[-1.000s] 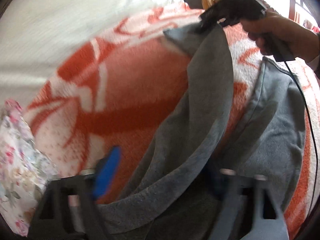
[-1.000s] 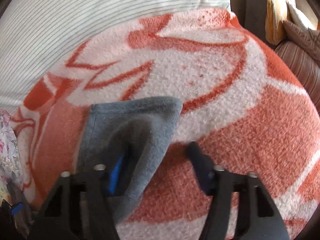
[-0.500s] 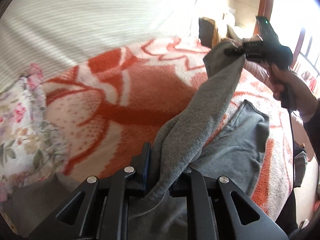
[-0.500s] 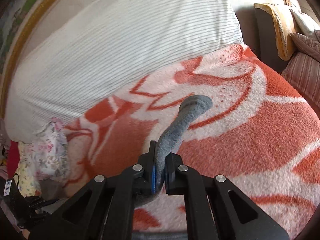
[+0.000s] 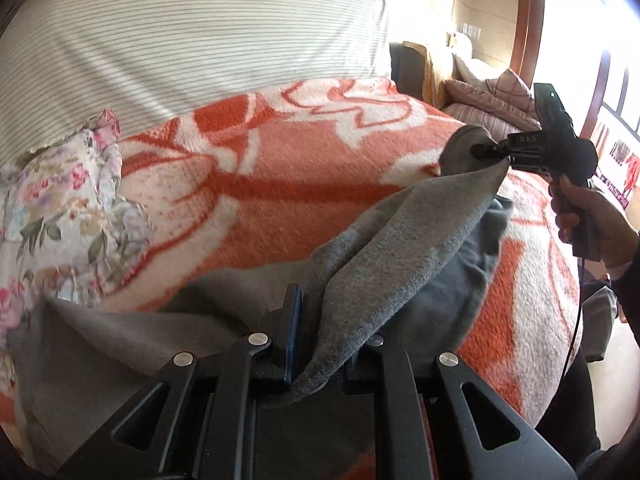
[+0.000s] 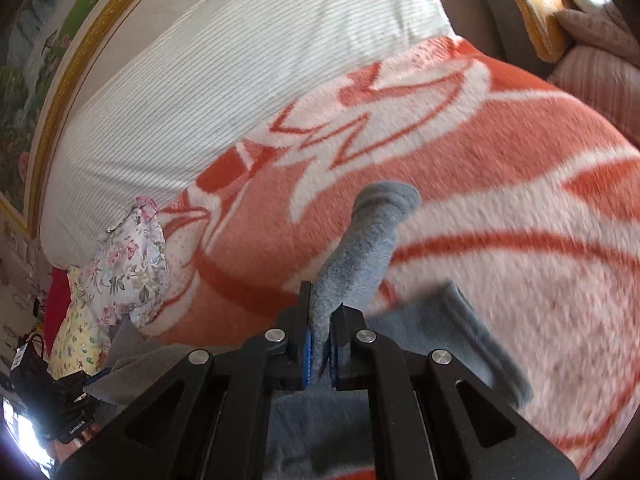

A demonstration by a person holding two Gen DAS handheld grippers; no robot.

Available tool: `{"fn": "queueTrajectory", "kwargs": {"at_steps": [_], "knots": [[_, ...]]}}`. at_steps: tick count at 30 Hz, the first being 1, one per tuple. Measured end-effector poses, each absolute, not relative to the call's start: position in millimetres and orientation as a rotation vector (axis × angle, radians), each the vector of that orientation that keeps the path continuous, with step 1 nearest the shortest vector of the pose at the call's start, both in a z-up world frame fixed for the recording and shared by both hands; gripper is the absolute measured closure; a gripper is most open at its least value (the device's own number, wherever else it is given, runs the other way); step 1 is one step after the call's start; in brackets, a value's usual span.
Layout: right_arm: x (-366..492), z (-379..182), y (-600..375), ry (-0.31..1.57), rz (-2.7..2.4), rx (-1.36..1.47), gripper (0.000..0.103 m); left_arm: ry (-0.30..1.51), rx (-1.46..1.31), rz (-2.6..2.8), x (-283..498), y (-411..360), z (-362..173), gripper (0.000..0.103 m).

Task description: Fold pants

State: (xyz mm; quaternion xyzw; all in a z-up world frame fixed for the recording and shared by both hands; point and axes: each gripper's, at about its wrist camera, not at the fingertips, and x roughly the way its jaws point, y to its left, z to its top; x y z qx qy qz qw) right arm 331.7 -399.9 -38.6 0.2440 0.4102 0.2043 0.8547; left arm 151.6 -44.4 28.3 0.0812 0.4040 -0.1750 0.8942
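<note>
since both tongs already grip the one pair of grey fleece pants (image 5: 400,248), what we judge the coming move turns on is the lifted edge strung between them: its long axis runs from our left gripper (image 5: 320,344), clamped narrow on the near end, up and rightward to our right gripper (image 5: 486,150), pinched tight on the far end (image 6: 320,354). the rest of the pants lies below that span on the single orange-and-white patterned fleece blanket (image 5: 280,184), nearer our left side. we count two grippers, one pair of pants, one blanket, one white striped pillow (image 5: 200,48) and one crumpled floral cloth (image 5: 60,208) to the left.
</note>
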Motion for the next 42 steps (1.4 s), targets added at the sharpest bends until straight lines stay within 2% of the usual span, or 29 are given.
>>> {"fn": "queueTrajectory", "kwargs": {"at_steps": [7, 13, 18, 19, 20, 23, 25, 26, 32, 42], "knots": [[301, -62, -420, 0.858, 0.423, 0.630, 0.096, 0.857, 0.119, -0.350, 131, -40, 11, 0.088], [284, -100, -421, 0.919, 0.385, 0.666, 0.096, 0.946, 0.110, -0.335, 119, -41, -35, 0.087], [275, -118, -429, 0.951, 0.351, 0.725, 0.089, 0.986, 0.098, -0.319, 116, -42, -55, 0.083], [273, -115, -430, 0.948, 0.343, 0.719, 0.087, 0.988, 0.097, -0.316, 116, -42, -56, 0.081], [271, -112, -430, 0.946, 0.336, 0.708, 0.086, 0.988, 0.092, -0.317, 114, -42, -56, 0.075], [264, -98, -430, 0.922, 0.312, 0.666, 0.072, 0.970, 0.075, -0.300, 107, -39, -51, 0.054], [255, -87, -431, 0.894, 0.300, 0.635, 0.058, 0.954, 0.047, -0.289, 100, -33, -46, 0.048], [251, -82, -430, 0.881, 0.297, 0.623, 0.056, 0.950, 0.027, -0.289, 97, -30, -43, 0.047], [224, -59, -409, 0.832, 0.310, 0.538, 0.054, 0.917, -0.104, -0.249, 80, 4, -28, 0.045], [200, -44, -307, 0.862, 0.517, 0.374, 0.053, 0.872, -0.251, -0.120, 64, 82, -11, 0.044]]}}
